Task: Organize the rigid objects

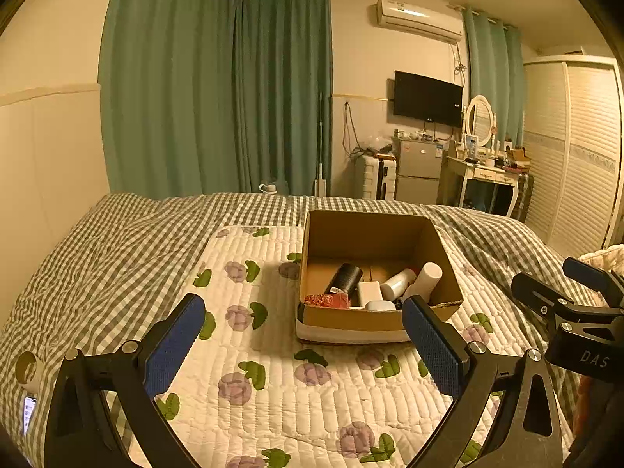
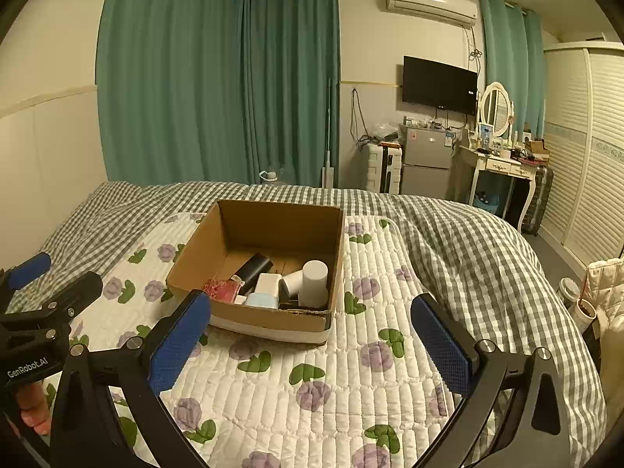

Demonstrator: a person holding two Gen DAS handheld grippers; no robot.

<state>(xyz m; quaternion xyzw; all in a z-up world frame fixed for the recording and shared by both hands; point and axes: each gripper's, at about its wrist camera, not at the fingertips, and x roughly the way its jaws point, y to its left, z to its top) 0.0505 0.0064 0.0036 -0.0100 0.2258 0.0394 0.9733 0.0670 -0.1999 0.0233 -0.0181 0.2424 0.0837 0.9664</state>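
Observation:
A brown cardboard box [image 1: 370, 234] stands open on a white floral quilt [image 1: 273, 390] on the bed; it also shows in the right wrist view [image 2: 273, 226]. Inside lie a black cylinder [image 1: 345, 279], a red packet [image 1: 325, 300], a white block [image 1: 368, 292] and white bottles [image 1: 423, 279]. My left gripper [image 1: 304, 347] is open and empty, held above the quilt in front of the box. My right gripper [image 2: 312, 347] is open and empty, also in front of the box. Each gripper shows at the edge of the other's view.
A green checked duvet [image 1: 117, 241] covers the bed around the quilt. Behind the bed are teal curtains [image 1: 218, 89], a small fridge [image 1: 419, 171], a dressing table with mirror [image 1: 483, 167] and a wardrobe [image 1: 577, 148]. A phone [image 1: 28, 413] lies at the bed's left edge.

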